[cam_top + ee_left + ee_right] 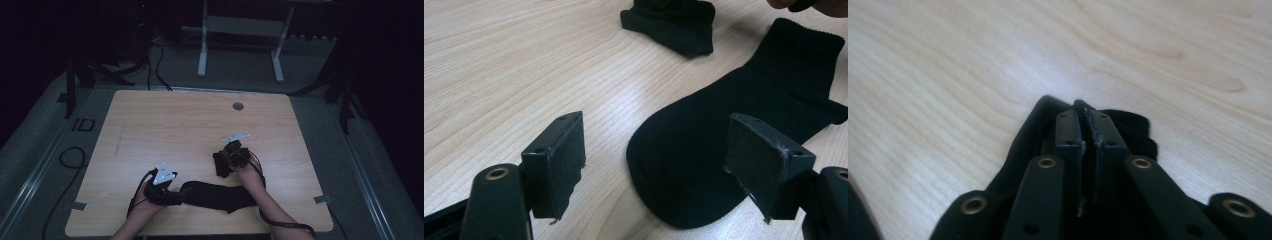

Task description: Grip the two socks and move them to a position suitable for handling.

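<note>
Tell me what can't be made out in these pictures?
- Folded sock, right gripper view: the closed fingers of the right gripper cover most of it.
- Flat sock, left gripper view: the cuff is cut off by the right edge.
- Room beyond the table, high view: too dark to read.

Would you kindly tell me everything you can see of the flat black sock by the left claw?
The black sock looks like soft knit with a ribbed cuff. It lies flat on the wooden table, its rounded toe between the open jaws of the left claw, whose pads do not press it. A second dark sock lies just beyond it.
</note>
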`<action>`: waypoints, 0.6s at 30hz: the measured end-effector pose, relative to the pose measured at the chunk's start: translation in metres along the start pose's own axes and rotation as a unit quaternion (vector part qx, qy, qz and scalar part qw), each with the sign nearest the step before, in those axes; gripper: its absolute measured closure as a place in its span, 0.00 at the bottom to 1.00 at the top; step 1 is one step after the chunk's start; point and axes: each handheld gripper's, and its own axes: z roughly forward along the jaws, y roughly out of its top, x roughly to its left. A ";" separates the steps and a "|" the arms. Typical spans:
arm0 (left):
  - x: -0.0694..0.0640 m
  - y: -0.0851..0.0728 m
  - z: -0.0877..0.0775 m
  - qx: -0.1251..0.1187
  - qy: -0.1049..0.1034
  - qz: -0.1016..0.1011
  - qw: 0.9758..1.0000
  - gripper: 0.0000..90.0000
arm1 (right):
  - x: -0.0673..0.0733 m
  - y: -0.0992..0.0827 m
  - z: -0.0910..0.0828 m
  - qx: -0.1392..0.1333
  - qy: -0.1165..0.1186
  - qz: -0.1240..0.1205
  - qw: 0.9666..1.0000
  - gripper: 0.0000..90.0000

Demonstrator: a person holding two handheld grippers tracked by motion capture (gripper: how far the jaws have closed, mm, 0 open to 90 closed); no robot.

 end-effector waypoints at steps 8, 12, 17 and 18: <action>0.000 -0.001 0.000 0.000 0.002 -0.001 1.000 0.27 | -0.011 0.002 -0.028 -0.043 0.019 0.033 0.998 0.93; 0.001 0.000 0.000 0.000 0.001 -0.001 1.000 0.27 | -0.026 -0.006 -0.037 -0.049 0.008 0.051 0.997 0.92; 0.001 0.000 0.000 0.001 0.001 -0.003 1.000 0.27 | -0.045 -0.024 -0.037 -0.037 -0.003 0.075 0.996 0.86; 0.001 0.000 0.000 0.002 0.000 -0.003 1.000 0.27 | -0.048 -0.028 -0.037 -0.034 -0.007 0.077 0.996 0.82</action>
